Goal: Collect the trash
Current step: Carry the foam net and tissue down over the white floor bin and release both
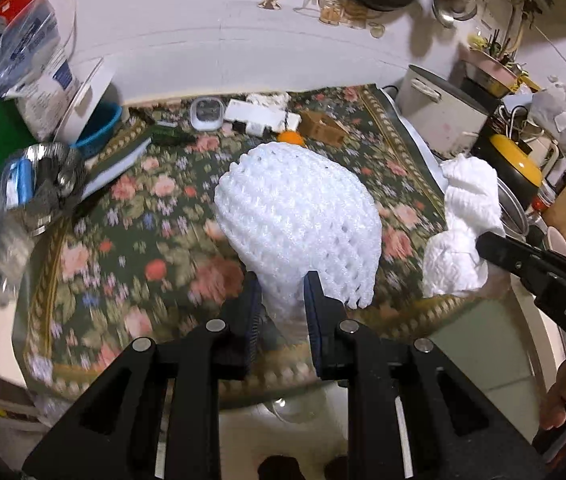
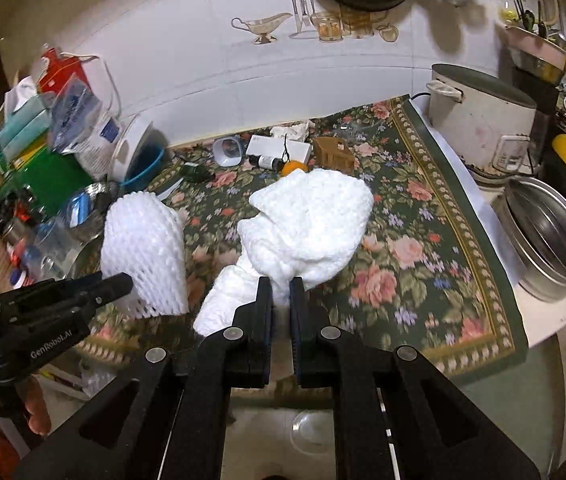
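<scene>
My left hand-held gripper (image 1: 283, 300) pinches the white foam mesh fruit sleeve (image 1: 297, 216), upright above the floral-clothed table (image 1: 155, 216); my right hand-held gripper (image 2: 281, 298) clamps crumpled white foam netting (image 2: 307, 224) alongside, both sticking out ahead.

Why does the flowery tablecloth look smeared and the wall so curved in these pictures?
Left wrist view: the floral cloth and the clutter at the left edge are streaked by motion blur, while the white foam net in the left gripper stays sharp. Right wrist view: milder blur; the fisheye lens bows the wall tiles, and corners go dark.
</scene>
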The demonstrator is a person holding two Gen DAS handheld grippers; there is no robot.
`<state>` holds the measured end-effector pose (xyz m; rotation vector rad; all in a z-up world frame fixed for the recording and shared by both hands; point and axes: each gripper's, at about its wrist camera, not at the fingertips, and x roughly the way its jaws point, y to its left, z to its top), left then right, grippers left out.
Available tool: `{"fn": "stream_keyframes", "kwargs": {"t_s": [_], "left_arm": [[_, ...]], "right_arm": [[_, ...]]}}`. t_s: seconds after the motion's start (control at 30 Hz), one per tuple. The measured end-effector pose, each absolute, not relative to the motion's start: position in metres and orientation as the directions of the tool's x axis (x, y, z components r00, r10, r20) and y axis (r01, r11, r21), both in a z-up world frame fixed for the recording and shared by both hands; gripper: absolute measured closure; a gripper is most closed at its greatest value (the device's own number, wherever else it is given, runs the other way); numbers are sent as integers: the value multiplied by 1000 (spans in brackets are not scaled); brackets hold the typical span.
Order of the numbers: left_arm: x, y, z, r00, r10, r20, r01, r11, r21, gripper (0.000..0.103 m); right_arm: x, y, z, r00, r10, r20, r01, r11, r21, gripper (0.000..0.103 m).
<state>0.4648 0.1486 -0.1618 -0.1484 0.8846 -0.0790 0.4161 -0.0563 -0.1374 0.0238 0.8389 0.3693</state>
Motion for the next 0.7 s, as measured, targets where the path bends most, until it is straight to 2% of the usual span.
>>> {"fn": "stream_keyframes", "kwargs": {"t_s": [0.33, 0.7], "left_arm": [[392, 78, -176, 629, -95, -771, -73, 981, -180, 82], [322, -14, -213, 581, -82, -810, -155, 966, -209, 82]], "right_arm": [[358, -112, -154, 568, 376, -732, -372, 911, 179, 95], [294, -188, -169, 507, 362, -782, -416, 898, 146, 95]]}}
